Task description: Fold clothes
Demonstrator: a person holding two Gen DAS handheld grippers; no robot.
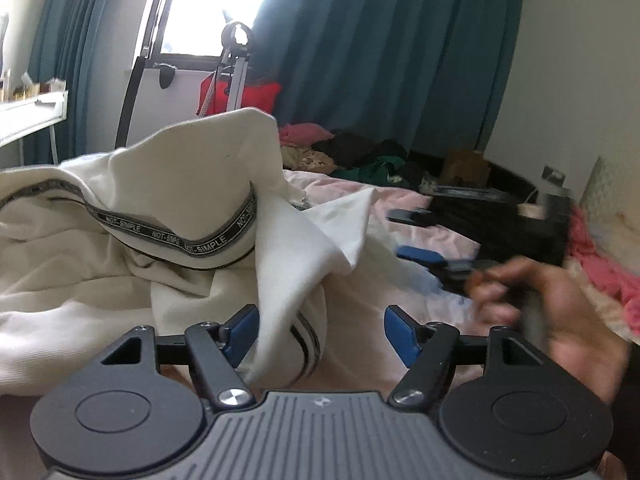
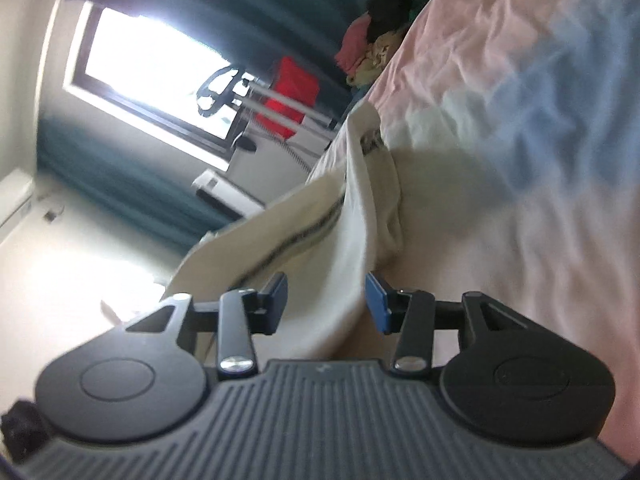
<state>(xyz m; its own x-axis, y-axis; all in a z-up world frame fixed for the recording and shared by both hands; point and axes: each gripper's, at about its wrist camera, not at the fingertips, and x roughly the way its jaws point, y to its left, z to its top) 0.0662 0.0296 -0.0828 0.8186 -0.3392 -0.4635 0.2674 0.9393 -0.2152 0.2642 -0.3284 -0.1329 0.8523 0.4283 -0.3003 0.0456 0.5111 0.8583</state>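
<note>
Cream garment (image 1: 132,256) lying bunched on the pink bed (image 1: 404,208) (lettered trim showing), left gripper (image 1: 320,334) standing open with a striped cuff between its pads, right gripper (image 2: 326,300) part open, cloth between its fingers, grip unclear, hand (image 1: 560,312) blurring.

Each hand-held gripper, left (image 1: 321,334) and right (image 2: 327,304), has a grey ribbed housing, two black round discs, black linkage arms with silver screws, and blue finger pads (image 1: 401,336).
</note>
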